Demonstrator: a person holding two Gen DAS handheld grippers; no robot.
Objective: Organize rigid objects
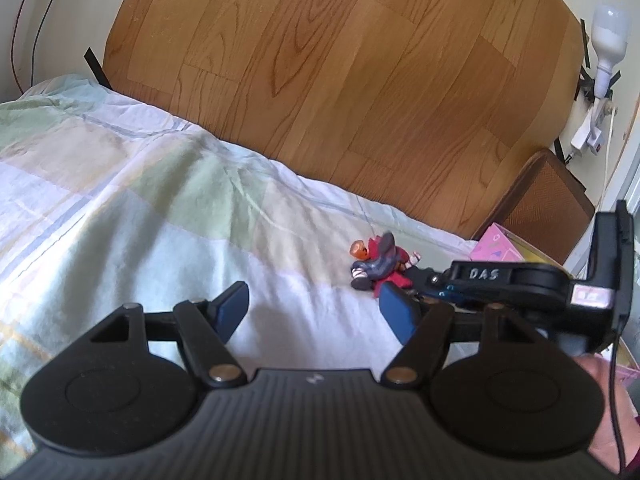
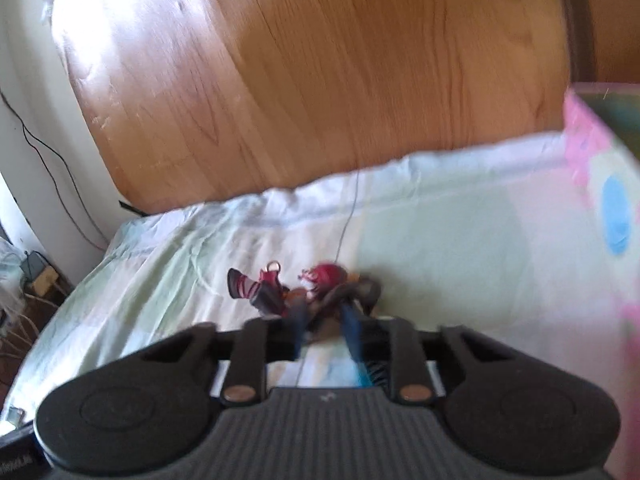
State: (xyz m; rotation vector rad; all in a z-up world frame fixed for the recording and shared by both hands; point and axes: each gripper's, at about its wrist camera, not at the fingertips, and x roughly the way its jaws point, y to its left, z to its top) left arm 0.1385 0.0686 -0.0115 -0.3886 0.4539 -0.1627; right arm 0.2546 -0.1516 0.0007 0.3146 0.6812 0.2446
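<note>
A small toy figure (image 1: 376, 264) in red and grey with an orange head lies on the pastel checked bed sheet (image 1: 140, 200), close to the wooden headboard. My left gripper (image 1: 316, 304) hangs open just short of it, nothing between its blue pads. My right gripper (image 1: 418, 278) reaches in from the right and meets the figure's red body. The right wrist view is blurred. In it the right gripper (image 2: 325, 320) has its jaws drawn close together on the figure's (image 2: 320, 280) dark red middle, and a striped leg sticks out to the left.
The wooden headboard (image 1: 340, 60) rises right behind the figure. A pink patterned box (image 2: 600, 184) stands on the bed at the right. A brown cabinet (image 1: 548, 208) and a wall lamp (image 1: 608, 40) lie beyond. Cables (image 2: 52, 152) run down the left wall.
</note>
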